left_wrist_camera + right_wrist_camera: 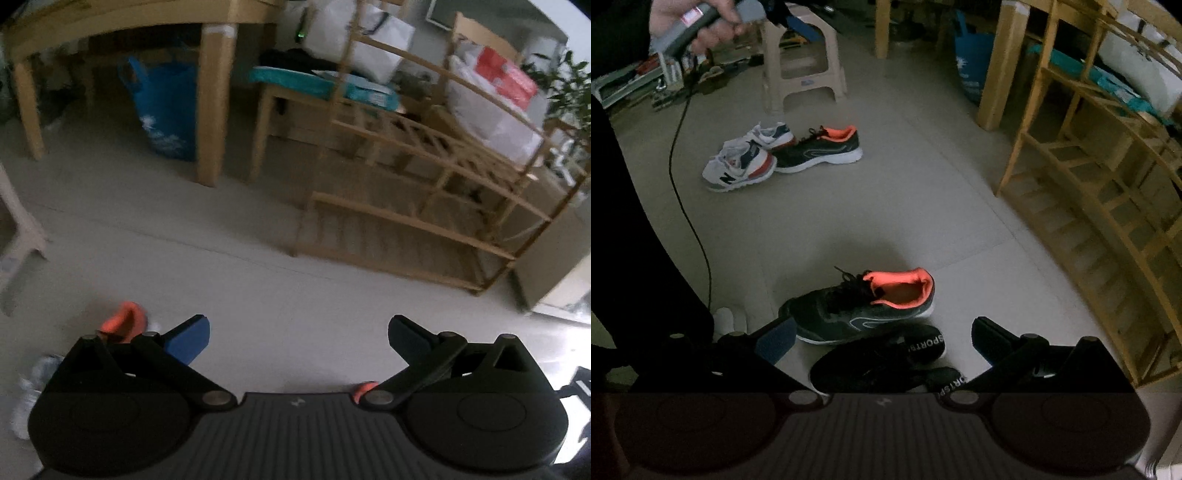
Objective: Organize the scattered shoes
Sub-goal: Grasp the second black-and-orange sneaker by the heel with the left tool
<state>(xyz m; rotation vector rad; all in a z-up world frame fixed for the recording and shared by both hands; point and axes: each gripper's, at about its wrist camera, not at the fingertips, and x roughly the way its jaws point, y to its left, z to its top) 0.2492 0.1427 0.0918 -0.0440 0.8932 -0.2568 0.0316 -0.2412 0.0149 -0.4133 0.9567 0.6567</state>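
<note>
Beside the bare wooden shoe rack (1100,206), sneakers (860,306) scattered on floor, both grippers' jaws apart, holding nothing

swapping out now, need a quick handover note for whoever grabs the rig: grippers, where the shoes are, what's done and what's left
Left gripper: open, empty, above the floor, facing the wooden shoe rack.
Right gripper: open, empty, over the black SPORTS shoes.
Near black-and-orange sneaker lies beside them; its mate sits farther off, next to two white sneakers.
Done: nothing visible on the rack.
Left: all six shoes.
</note>
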